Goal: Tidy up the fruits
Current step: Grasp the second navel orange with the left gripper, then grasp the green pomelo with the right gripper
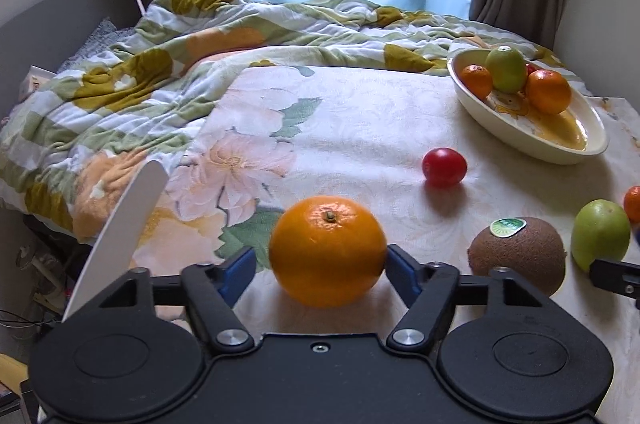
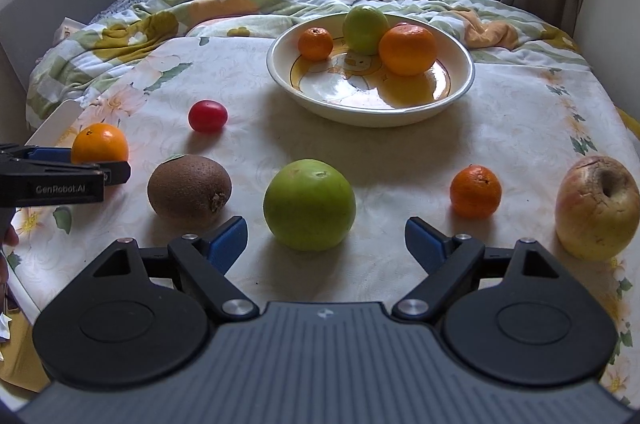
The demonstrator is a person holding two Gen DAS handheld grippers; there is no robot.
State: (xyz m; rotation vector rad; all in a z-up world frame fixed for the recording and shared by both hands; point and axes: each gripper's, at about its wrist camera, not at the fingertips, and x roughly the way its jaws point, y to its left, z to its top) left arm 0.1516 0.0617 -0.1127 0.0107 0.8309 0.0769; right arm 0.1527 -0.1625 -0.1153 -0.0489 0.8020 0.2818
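A large orange [image 1: 327, 250] lies on the flowered cloth between the blue pads of my left gripper [image 1: 320, 264]. The right pad touches its side and a thin gap shows at the left pad. From the right wrist view the left gripper [image 2: 80, 168] sits beside that orange [image 2: 100, 143]. My right gripper [image 2: 326, 240] stands open, and a green apple [image 2: 309, 204] sits just ahead between its fingertips, untouched. The cream bowl [image 2: 360, 116] at the back holds two oranges and a green apple. A red tomato [image 2: 207, 115], a kiwi [image 2: 189, 190], a mandarin [image 2: 475, 190] and a wrinkled apple [image 2: 596, 206] lie loose.
A rumpled flowered quilt [image 1: 160, 64] covers the bed behind the cloth. A white flat panel [image 1: 120, 236] leans at the left edge, close to the left gripper. Curtains and a lit window close off the back. The kiwi [image 1: 516, 254] lies right of the orange.
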